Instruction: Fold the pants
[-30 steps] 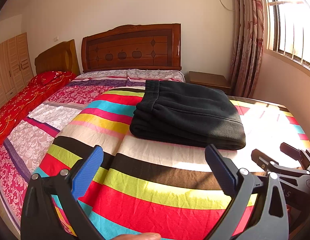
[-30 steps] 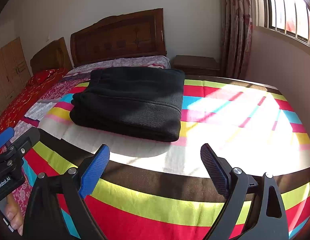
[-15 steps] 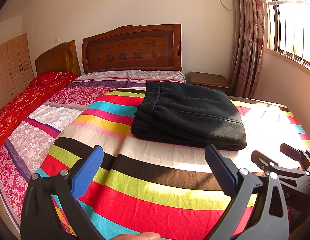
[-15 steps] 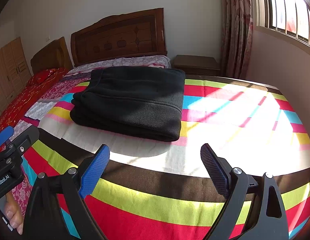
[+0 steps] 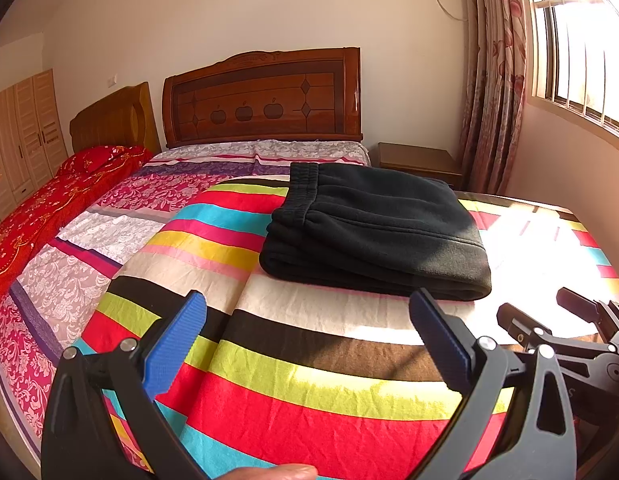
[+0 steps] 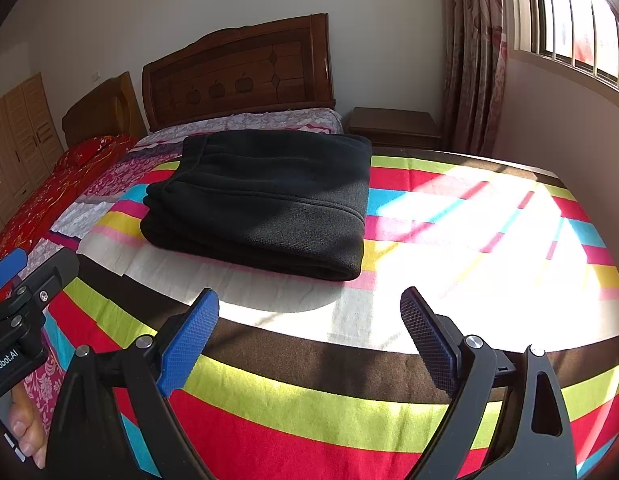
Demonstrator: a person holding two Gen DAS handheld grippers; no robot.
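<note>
Pants point(image 5: 373, 232), one black pair, lay folded into a thick stack on the striped bed point(image 5: 309, 392), far of both grippers. They looked soft, fleecy and bulky, best pinched at a folded edge. Left hand-held gripper point(image 5: 309, 340) and right hand-held gripper point(image 6: 309, 332) were both released, empty.

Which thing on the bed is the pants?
Find the big bed with the wooden headboard and its striped sheet. The pants are the folded black bundle on those stripes. Nothing else there is plain black.
</note>
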